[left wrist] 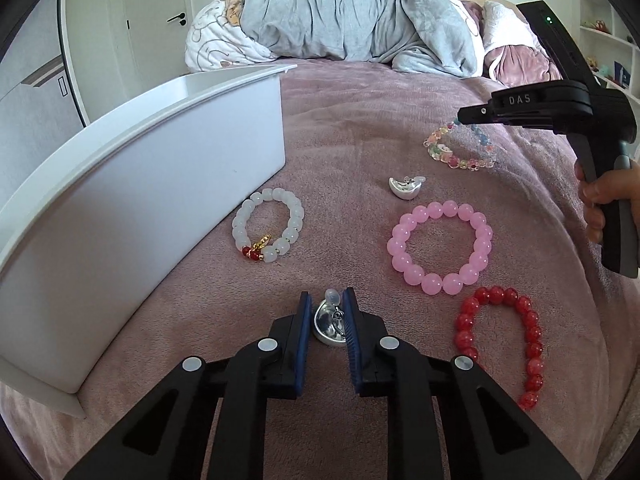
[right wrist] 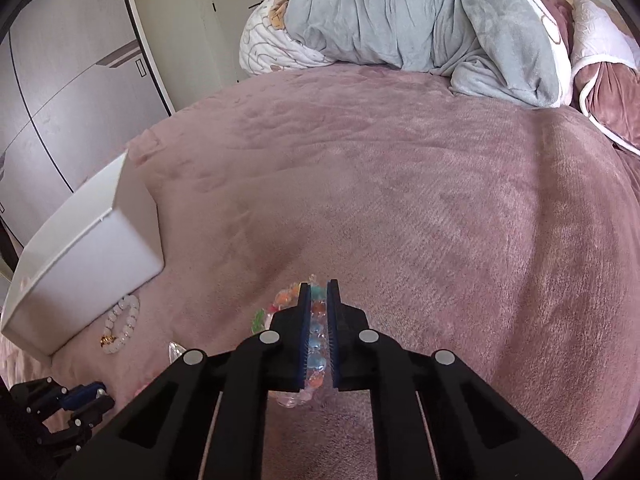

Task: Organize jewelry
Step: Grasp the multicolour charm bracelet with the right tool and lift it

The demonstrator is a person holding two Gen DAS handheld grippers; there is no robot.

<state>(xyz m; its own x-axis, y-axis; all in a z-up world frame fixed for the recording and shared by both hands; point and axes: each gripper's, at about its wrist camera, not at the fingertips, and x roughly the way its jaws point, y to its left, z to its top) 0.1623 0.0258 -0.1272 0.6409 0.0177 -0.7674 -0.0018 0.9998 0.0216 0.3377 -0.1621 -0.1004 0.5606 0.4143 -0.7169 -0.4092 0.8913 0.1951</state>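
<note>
I note a bed under a mauve plush blanket, a rumpled grey quilt and pillows at its head, pale wardrobe doors left, white shelving right; daylight is even.

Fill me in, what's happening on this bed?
A person is sorting jewelry with two handheld grippers. The left gripper brackets a silver earring on the pink blanket. The right gripper straddles one side of a multicolor bead bracelet. White, pink and red bracelets and a second silver earring lie loose beside the white bin.
</note>
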